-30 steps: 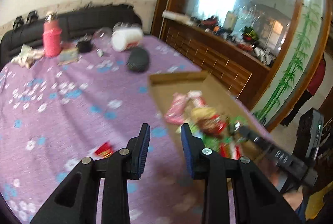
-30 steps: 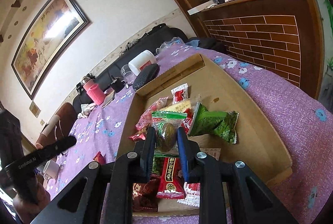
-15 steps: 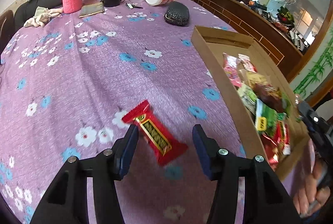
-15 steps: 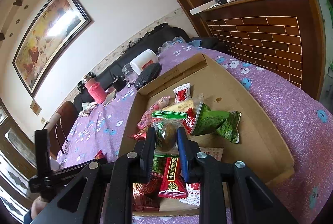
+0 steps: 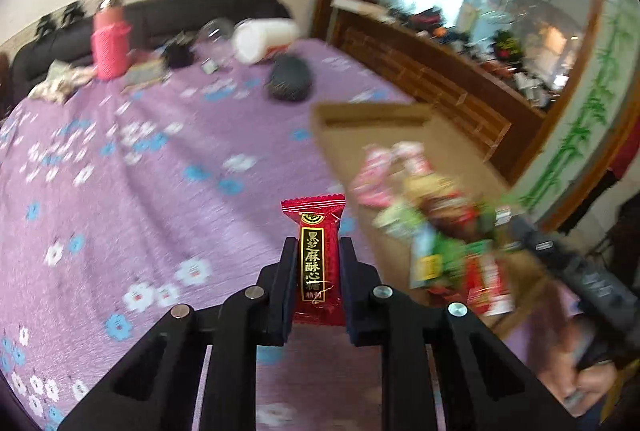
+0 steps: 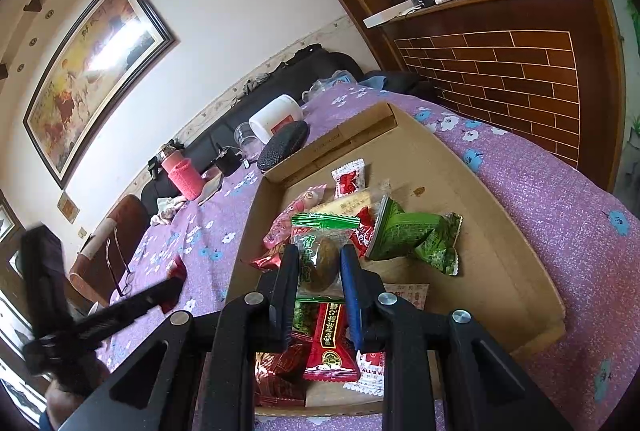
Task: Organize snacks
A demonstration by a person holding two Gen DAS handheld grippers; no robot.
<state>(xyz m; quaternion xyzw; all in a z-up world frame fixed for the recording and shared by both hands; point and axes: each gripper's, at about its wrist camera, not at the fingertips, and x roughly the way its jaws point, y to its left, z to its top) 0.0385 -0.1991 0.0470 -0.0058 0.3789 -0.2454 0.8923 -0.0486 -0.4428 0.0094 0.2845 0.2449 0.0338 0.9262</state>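
1. Counter (image 5: 120,199): purple cloth with blue and white flowers; blurred in the left wrist view.
2. Cardboard tray (image 6: 500,251): shallow, open-topped, lies on the counter and holds a heap of snack packets.
3. Left gripper (image 5: 318,259): its fingers have just closed and now clamp the red candy packet (image 5: 318,251) from both sides. The packet stands lifted above the cloth, to the left of the tray. Its long axis runs along the fingers, crimped end pointing away from the camera, gold lettering facing up.
4. Right gripper (image 6: 320,271): held over the tray, fingers closed on a green-edged clear packet (image 6: 320,255) with a brown item inside. Its long axis also runs along the fingers, green crimped end pointing forward.
5. Green pouch (image 6: 412,235): lies in the tray just right of that packet.
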